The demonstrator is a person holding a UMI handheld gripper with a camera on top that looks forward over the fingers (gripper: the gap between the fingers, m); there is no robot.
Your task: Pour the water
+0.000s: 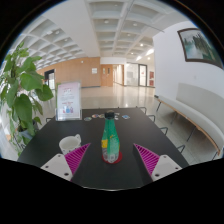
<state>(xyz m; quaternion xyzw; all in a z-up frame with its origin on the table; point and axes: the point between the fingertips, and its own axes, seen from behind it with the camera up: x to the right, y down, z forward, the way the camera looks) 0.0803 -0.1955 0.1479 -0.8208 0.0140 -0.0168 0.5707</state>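
A green bottle [111, 138] with a pale label and a red base band stands upright on the dark table [100, 170]. It sits between and just ahead of my gripper [112, 160], with a wide gap on either side. My left finger [68, 160] and right finger [155, 160] show their magenta pads, spread apart and touching nothing. A small white cup [70, 143] stands on the table just beyond my left finger, to the left of the bottle.
A leafy green plant [20, 90] rises at the table's left. A white sign [68, 100] stands beyond the table's far edge. Chairs [160, 115] and a white bench [195, 110] line the right side. An open hall stretches behind.
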